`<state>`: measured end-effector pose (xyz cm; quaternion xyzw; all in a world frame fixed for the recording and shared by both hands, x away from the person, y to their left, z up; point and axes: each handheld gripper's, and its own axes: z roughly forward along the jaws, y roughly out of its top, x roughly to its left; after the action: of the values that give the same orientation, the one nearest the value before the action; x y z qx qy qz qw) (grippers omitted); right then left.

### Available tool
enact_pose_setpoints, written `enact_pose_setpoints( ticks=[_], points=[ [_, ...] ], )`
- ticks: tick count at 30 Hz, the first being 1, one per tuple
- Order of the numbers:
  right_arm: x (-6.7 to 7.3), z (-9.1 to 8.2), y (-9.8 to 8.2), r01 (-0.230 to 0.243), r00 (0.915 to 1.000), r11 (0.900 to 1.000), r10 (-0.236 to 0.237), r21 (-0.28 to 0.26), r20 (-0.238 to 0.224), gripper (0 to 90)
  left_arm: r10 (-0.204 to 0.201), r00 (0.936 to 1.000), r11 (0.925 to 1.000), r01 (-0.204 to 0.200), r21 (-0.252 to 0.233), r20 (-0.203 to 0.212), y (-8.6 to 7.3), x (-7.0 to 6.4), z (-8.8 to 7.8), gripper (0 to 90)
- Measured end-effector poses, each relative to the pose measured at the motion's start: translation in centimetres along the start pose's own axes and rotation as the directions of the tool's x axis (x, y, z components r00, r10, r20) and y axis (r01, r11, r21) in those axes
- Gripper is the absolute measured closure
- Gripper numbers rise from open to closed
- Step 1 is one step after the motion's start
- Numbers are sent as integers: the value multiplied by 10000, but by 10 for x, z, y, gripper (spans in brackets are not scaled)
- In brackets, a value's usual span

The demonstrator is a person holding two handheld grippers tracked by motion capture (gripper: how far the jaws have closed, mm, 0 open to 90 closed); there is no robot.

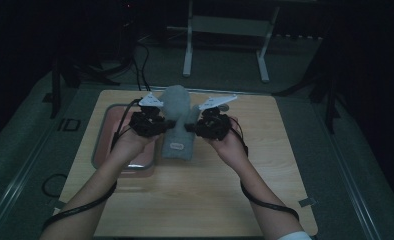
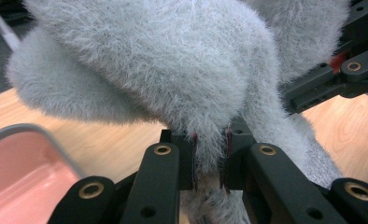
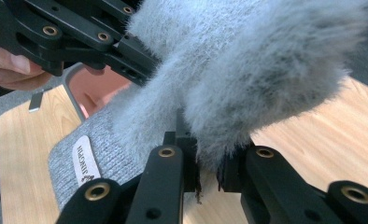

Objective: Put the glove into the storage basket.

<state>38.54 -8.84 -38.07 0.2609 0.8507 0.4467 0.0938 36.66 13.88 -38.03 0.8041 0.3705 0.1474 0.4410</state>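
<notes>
Both grippers, left gripper and right gripper, are clamped on the fuzzy grey knitted garment, lifting its upper part above the wooden table. Next move likely requires coordinated spreading or folding.

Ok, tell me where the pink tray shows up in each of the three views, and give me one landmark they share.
High view: the pink tray lies left of centre on the wooden board, under the left gripper.
Left gripper view: its grey rim and pink floor fill the bottom-left corner.
Right gripper view: a piece shows upper left, behind the other gripper.
Shared landmark: the grey fuzzy fabric item, gripped from both sides, next to the tray.
</notes>
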Motion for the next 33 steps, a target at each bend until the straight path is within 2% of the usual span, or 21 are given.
enact_pose_setpoints(
  ticks=[7, 12, 15, 18, 22, 27, 32, 33],
  points=[
    [17, 26, 32, 317, 9993, 9995, -318, -22, -182, 816, -180, 9987, 9998, 183, 51, -481, -3, 27, -31, 802],
    [30, 49, 56, 547, 9979, 9985, -546, 19, -336, 816, -350, 9951, 9992, 365, 141, -928, -6, 49, -51, 802],
    [37, 65, 67, 733, 9965, 9973, -728, 105, -416, 816, -549, 9930, 9982, 572, 196, -1043, -13, 63, -61, 802],
    [42, 83, 73, 745, 9958, 9970, -734, 185, -541, 816, -919, 9891, 9954, 942, 147, -1155, -24, 77, -65, 802],
    [47, 108, 74, 710, 9961, 9965, -685, 450, -565, 816, -1400, 9819, 9892, 1444, 260, -1273, -42, 92, -62, 802],
    [48, 139, 61, 569, 9974, 9930, -520, 1033, -500, 815, -1793, 9746, 9801, 1887, 611, -1339, -67, 106, -46, 801],
    [47, 167, 45, 357, 9990, 9831, -302, 1794, -330, 815, -2385, 9620, 9619, 2528, 1039, -1330, -91, 117, -25, 800],
    [46, 172, 42, 328, 9991, 9801, -269, 1957, -325, 814, -2371, 9621, 9601, 2533, 1188, -1348, -95, 118, -21, 800]
  ],
)
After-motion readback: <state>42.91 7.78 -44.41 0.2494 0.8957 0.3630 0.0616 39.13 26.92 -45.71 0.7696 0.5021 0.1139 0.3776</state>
